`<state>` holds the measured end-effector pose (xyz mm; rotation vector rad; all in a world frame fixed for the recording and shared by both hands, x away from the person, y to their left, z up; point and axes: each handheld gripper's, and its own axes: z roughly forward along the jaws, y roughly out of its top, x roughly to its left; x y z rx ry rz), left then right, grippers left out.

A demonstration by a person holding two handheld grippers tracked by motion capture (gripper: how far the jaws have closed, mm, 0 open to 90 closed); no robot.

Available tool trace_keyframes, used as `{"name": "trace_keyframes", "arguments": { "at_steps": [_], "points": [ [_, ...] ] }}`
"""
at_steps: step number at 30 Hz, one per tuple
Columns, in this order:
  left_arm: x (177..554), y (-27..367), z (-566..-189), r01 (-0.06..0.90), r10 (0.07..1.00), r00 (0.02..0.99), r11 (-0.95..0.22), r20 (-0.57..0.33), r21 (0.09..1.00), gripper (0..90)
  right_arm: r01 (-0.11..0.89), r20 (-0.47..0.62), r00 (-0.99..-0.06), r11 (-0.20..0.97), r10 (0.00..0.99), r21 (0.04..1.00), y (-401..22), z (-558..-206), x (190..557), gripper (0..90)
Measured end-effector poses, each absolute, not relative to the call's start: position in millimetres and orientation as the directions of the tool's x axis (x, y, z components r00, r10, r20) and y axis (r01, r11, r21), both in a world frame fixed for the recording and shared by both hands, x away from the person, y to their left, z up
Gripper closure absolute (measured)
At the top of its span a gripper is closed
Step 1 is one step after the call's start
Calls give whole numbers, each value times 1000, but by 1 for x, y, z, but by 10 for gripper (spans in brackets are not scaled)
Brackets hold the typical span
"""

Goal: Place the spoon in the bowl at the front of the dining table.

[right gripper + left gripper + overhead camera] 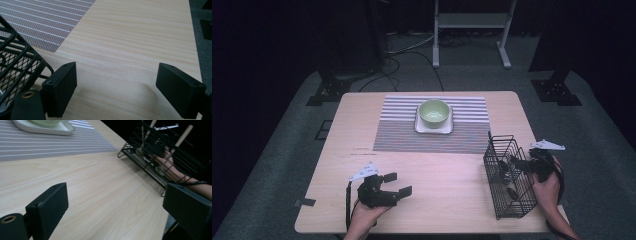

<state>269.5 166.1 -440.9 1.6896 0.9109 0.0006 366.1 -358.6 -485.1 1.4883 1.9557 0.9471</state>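
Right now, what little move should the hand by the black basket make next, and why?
Probably ease the right gripper toward the black wire basket and line its jaws up on the rim. Its jaws stand open on nothing, right beside the basket, which holds wooden-handled utensils. The left gripper rests open, apart, over bare table.

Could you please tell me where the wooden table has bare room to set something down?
The widest free patch of the light wooden table lies between the striped grey placemat, the left gripper and the black wire basket. The strip left of the placemat is bare too. It is crowded around the basket, beside the right gripper.
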Motion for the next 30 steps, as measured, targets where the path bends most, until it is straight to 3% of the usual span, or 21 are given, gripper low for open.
{"name": "trace_keyframes", "arguments": {
  "at_steps": [30],
  "points": [
    [275,100,-420,513,445,799,-156,-403,844,54,615,20,-262,151,965,774,-359,-485,366,161]
  ]
}}
